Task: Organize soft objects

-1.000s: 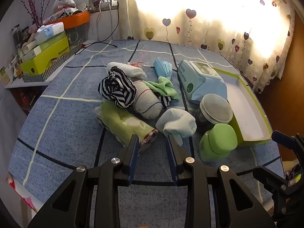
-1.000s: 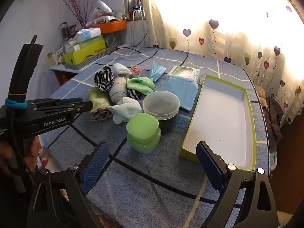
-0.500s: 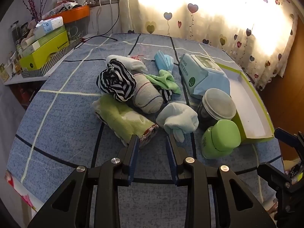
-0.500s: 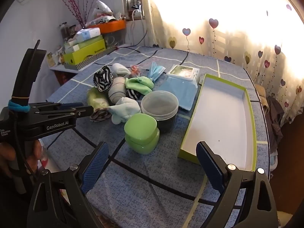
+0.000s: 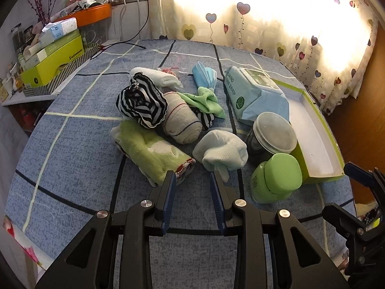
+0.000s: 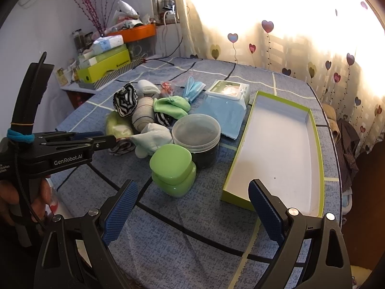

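My left gripper (image 5: 191, 178) hangs over the blue cloth (image 5: 72, 156), jaws parted with nothing between them, tips just short of the towel roll (image 5: 154, 154). That green roll lies on the cloth with its long axis running from far-left to near-right, its patterned end aimed at my left finger. Beside it the pale sock bundle (image 5: 221, 151) points its tail down toward my right finger (nearly touching, I can't say for sure). The beige roll (image 5: 182, 118) slants the same way as the towel, tucked against the striped bundle (image 5: 142, 103).

My right gripper (image 6: 192, 195) stands wide open and empty above the cloth, between the green jar (image 6: 172, 168) and the near corner of the box (image 6: 315, 144).

Against a second ago: the pile sits a shade lower and closer in my left view, and the jaws' gap is unchanged. The right view is unchanged.
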Motion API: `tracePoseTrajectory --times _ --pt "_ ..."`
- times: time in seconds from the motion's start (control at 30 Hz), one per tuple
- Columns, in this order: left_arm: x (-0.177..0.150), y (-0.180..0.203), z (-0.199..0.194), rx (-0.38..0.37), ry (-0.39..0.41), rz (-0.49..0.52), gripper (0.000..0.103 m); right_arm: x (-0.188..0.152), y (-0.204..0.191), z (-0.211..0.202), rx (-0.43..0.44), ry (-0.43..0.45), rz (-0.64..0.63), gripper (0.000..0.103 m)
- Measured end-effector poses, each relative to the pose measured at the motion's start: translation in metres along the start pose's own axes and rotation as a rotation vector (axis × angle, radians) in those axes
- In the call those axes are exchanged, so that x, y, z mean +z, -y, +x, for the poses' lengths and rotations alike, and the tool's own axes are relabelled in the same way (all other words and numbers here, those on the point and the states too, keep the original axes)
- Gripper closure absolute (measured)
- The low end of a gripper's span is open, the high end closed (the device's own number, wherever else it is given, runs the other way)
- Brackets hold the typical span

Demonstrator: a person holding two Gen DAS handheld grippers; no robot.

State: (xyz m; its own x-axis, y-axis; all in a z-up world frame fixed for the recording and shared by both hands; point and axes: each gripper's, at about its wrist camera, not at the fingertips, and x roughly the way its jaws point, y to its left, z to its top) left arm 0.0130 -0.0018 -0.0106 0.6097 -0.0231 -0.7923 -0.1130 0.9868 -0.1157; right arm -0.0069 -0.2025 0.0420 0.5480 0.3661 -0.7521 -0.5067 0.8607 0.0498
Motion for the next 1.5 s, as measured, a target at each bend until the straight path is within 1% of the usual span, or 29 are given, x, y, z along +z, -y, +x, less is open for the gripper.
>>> tracePoseTrajectory --times 0.37,0.47,0.63,1.03,1.1,1.2,1.4,1.5 --pt "0.001 -0.003 0.002 -0.016 -0.003 -0.012 0.072 0.004 0.000 0.001 0.006 0.004 -0.006 0.009" --pt "0.000 -0.001 0.003 -0.008 -0.009 -0.008 0.072 0.004 0.000 0.000 0.003 0.003 -0.003 0.009" --pt "-0.001 -0.002 -0.001 -0.017 0.006 -0.017 0.072 0.006 0.002 -0.001 0.005 0.007 0.006 0.009" --pt "-0.001 -0.001 -0.005 -0.038 0.010 -0.015 0.072 0.004 0.002 -0.004 0.013 0.016 0.005 0.009" --pt "-0.001 0.000 -0.006 -0.031 0.015 -0.007 0.072 0.004 0.002 -0.005 0.015 0.018 0.006 0.009" --pt "-0.001 0.000 -0.010 -0.045 0.026 -0.010 0.072 0.004 0.002 -0.006 0.018 0.022 0.008 0.009" --pt "0.000 0.002 -0.016 -0.039 0.044 0.004 0.072 0.006 0.002 -0.011 0.027 0.034 0.015 0.009" --pt "-0.001 0.003 -0.018 -0.051 0.049 0.004 0.072 0.007 0.001 -0.013 0.029 0.039 0.008 0.009"
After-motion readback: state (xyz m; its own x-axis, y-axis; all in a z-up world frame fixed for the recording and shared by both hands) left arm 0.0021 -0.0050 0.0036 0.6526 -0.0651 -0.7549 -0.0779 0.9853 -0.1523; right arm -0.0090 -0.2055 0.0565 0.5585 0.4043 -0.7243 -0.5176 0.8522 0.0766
